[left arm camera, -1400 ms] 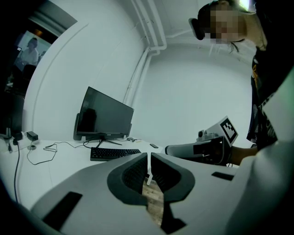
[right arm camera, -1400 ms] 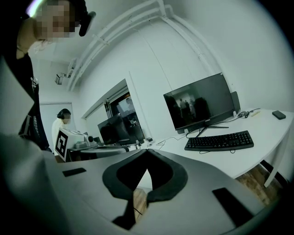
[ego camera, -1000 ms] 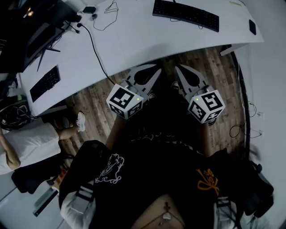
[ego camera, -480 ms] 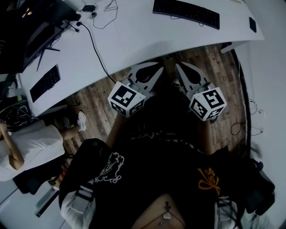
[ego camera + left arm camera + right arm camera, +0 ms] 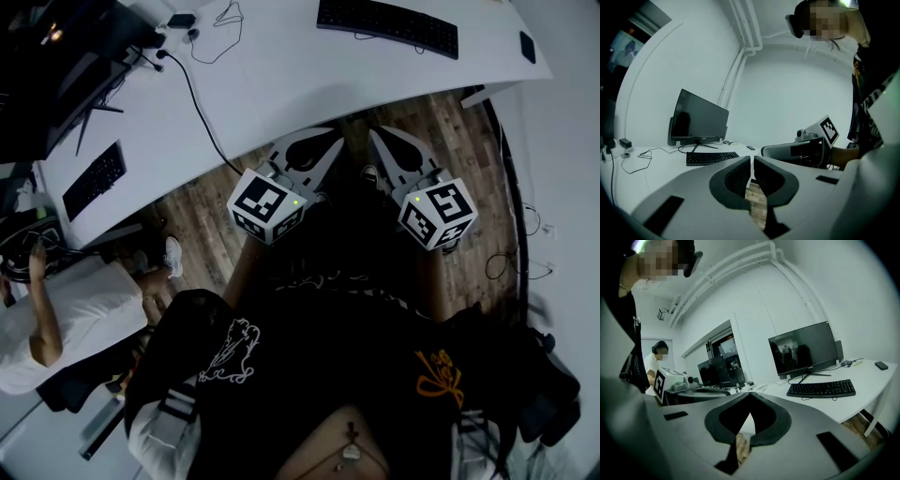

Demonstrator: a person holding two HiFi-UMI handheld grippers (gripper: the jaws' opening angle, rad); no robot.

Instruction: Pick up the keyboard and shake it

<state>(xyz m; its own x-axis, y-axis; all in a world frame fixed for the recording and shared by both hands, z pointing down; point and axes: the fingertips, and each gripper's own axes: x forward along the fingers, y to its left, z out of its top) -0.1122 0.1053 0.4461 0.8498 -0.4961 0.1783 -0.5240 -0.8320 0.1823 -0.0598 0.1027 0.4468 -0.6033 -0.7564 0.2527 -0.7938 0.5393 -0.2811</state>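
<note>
Currently both grippers hang side by side close to the person, over the wooden floor [image 5: 202,211], just off the near edge of the white desk [image 5: 281,75].

Left gripper [image 5: 751,160]: jaws clenched together, nothing between them.

Right gripper [image 5: 748,394]: jaws likewise pressed closed, empty.

Keyboard [image 5: 387,26]: lies flat on the far right part of the desk, in front of a monitor [image 5: 804,350]. It is well apart from both grippers and untouched.

Black cable [image 5: 199,105]: runs across the desk, left of the keyboard.

Second keyboard [image 5: 94,175]: sits at the desk's left end. Another person in white [image 5: 66,314] is near it, at the lower left.
</note>
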